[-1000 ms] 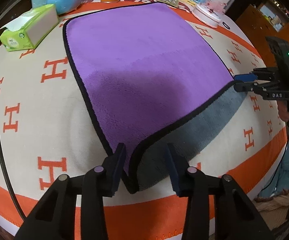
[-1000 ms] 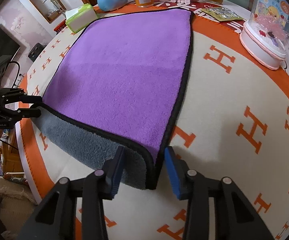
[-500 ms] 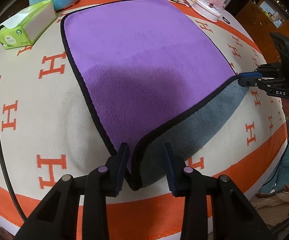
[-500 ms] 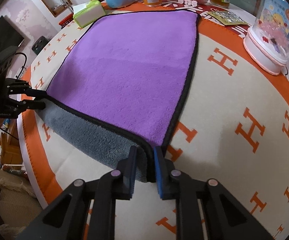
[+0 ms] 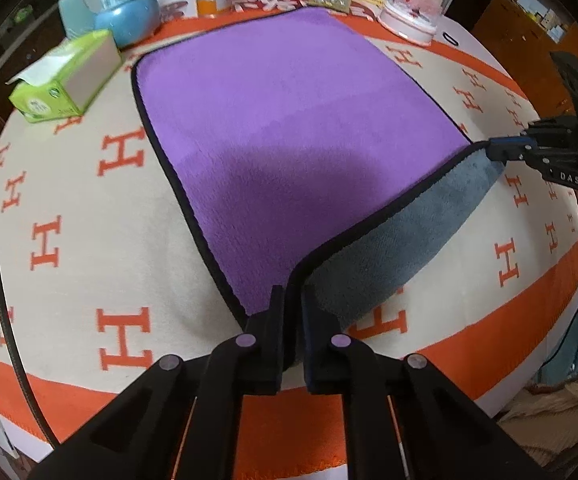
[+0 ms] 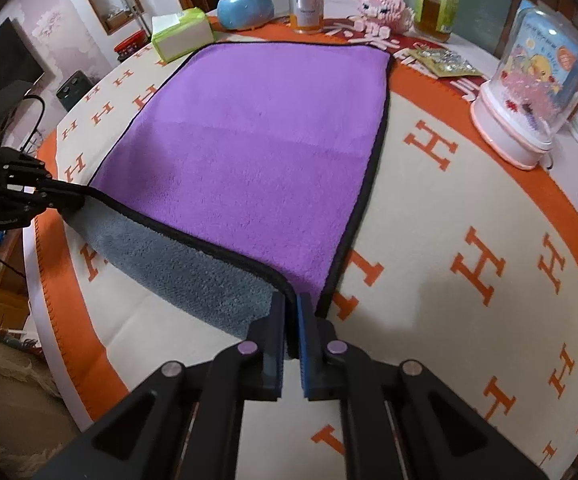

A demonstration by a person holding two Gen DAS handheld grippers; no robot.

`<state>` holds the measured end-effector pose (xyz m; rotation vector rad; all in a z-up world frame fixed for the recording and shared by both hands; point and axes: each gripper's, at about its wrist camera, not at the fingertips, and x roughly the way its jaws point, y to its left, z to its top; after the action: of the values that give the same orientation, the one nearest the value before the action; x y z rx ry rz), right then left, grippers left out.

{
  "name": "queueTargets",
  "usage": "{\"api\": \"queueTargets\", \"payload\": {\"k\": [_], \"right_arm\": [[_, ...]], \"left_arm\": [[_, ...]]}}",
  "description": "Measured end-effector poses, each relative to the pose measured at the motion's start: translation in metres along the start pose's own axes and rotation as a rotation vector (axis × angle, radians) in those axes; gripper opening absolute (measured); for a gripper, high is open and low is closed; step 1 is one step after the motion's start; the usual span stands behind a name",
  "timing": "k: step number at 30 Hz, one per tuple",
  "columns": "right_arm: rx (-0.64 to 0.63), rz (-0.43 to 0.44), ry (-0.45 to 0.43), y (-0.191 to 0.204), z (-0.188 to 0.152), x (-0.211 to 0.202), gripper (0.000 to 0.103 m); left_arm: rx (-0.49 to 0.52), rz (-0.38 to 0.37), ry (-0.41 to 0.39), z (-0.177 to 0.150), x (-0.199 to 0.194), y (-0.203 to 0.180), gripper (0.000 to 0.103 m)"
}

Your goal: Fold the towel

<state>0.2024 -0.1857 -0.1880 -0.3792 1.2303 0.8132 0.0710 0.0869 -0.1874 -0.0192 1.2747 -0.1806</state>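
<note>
At the near edge, left gripper and right gripper were clamped on towel corners; uneven lifting risked a skewed fold.

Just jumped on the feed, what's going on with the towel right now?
A person is starting to fold the purple towel on the table. The left gripper and the right gripper are each clamped on a near corner. The near edge is lifted off the cloth, so the grey underside shows. The far part of the towel lies flat, with a tissue box and a snow globe beyond it. The fold itself is not yet made.
</note>
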Motion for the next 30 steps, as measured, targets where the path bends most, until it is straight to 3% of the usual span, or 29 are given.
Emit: {"api": "queueTargets", "payload": {"k": [8,17,23,30], "right_arm": [[0.063,-0.069,-0.125,0.004,0.015,-0.030,0.005],[0.135,-0.176,-0.282,-0.003,0.076,-0.056,0.005],[0.169,-0.260,-0.312,-0.014,0.129,-0.043,0.005],[0.247,-0.312,-0.289,-0.037,0.183,0.000,0.005]], "left_arm": [[-0.049,0.119,-0.129,0.025,-0.036,0.003,0.005],[-0.113,0.244,-0.262,0.082,-0.063,0.029,0.005],[-0.123,0.319,-0.320,0.127,-0.057,0.047,0.005],[-0.191,0.361,-0.309,0.171,-0.020,0.077,0.005]]}}
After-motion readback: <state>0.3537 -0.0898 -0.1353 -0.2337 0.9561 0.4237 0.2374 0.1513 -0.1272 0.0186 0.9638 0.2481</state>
